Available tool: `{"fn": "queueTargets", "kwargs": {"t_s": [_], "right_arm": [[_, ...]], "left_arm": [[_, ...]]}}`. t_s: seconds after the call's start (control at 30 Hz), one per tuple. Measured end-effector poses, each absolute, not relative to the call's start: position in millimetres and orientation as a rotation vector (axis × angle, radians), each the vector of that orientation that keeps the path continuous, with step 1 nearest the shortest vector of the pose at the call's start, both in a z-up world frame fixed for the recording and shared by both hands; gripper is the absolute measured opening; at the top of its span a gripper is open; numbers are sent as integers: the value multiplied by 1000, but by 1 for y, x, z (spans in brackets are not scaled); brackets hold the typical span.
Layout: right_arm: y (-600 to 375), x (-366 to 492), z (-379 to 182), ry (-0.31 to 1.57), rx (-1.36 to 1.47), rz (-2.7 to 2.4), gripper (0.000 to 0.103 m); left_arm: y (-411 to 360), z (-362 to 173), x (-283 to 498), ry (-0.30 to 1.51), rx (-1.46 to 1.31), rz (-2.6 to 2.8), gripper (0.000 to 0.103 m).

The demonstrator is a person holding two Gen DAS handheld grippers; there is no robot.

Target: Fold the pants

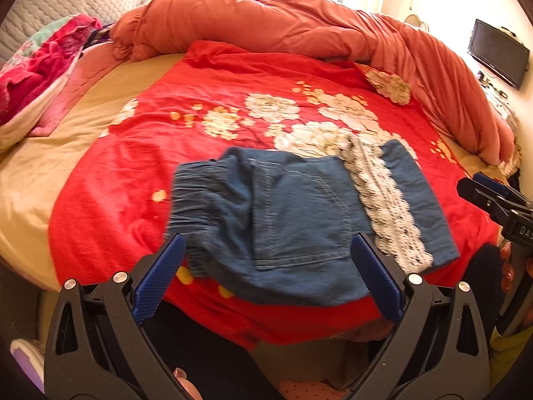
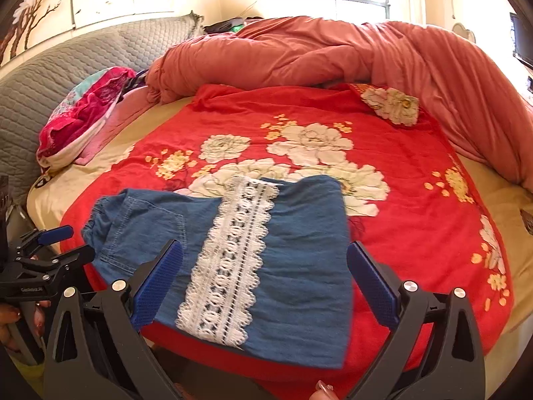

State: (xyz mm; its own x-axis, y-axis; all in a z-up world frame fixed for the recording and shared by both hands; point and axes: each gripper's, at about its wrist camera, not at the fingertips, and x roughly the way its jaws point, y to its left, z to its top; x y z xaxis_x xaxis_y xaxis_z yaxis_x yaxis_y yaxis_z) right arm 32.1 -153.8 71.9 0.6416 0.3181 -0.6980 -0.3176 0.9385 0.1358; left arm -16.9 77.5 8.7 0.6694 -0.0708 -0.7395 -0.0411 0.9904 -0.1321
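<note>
The pants (image 1: 293, 220), of blue denim with a white lace band (image 1: 383, 200) across them, are laid folded on the near part of a red flowered spread (image 1: 233, 76), close to the edge of the bed; the gathered waistband is turned to the left and the lace end to the right. In the left wrist view the waistband and a stitched back pocket are shown plainly, somewhat blurred; in the right wrist view the lace band (image 2: 230, 256) and the plain denim (image 2: 306, 266) beyond it are seen instead, the pocket lying only at the left margin. The left gripper (image 1: 268, 273) is held just above the near edge of the pants, its blue pads (image 1: 160, 280) spread wide with nothing between them; the right gripper (image 2: 265, 280) is likewise spread wide and empty over the lace end. Each gripper is caught at the side of the other's view: the right one (image 1: 496, 200) at the right edge, the left one (image 2: 50, 253) at the left edge. Behind the spread an orange duvet (image 2: 333, 53) is bunched along the far side of the bed; a pink and teal pillow (image 2: 83, 110) is leant against a grey quilted headboard (image 2: 66, 66); a dark screen (image 1: 498, 53) is mounted on the right wall, shown clearly only in the left wrist view.
</note>
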Motion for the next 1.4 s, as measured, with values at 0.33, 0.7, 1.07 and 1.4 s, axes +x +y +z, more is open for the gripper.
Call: {"fn": "queueTargets", "kwargs": {"t_s": [0.33, 0.7, 1.07, 1.4], "right_arm": [[-113, 57, 76, 806, -59, 472, 98], [-61, 98, 78, 872, -90, 682, 98], [1, 126, 56, 973, -200, 899, 98], [59, 136, 35, 1017, -294, 1095, 98]], "left_arm": [[110, 0, -8, 851, -187, 49, 94], [126, -14, 2, 893, -211, 62, 94], [135, -35, 16, 947, -317, -11, 94], [138, -52, 27, 1006, -364, -30, 85]]}}
